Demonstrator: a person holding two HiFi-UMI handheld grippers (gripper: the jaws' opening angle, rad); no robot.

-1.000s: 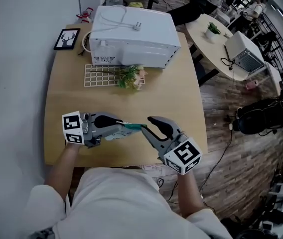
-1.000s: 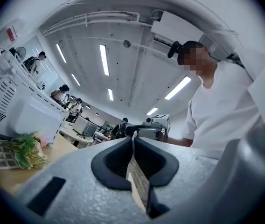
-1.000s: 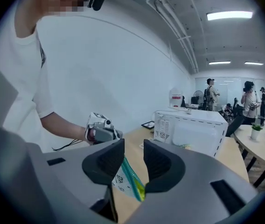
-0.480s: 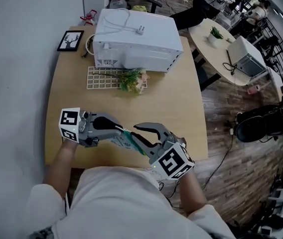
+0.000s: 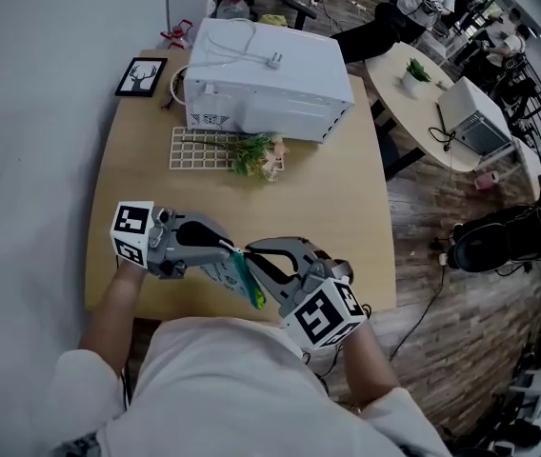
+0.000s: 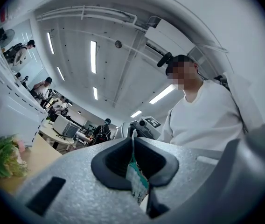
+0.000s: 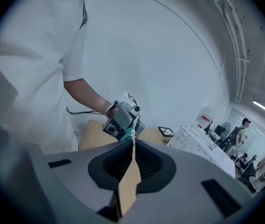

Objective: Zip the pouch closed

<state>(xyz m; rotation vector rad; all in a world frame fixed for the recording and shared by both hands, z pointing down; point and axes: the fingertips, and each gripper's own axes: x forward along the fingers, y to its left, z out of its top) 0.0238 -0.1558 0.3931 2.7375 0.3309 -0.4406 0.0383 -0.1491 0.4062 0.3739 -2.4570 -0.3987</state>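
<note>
**Pouch gripped from both sides ahead of zipping**
Head view: the pouch (image 5: 248, 284) is held in the air between the left gripper (image 5: 225, 248) and the right gripper (image 5: 261, 255), over the bench's (image 5: 347, 208) near edge. Left gripper view: the fingers are pressed together on its green-edged end. Right gripper view: the fingers are pinched on a tan strip of it. The grasp appears set, and a steady pull along the zip is judged to be next.

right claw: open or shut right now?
Shut. In the right gripper view the right claw has its jaws pressed together, with a flat edge of the thin teal-and-white pouch sandwiched between them.
</note>
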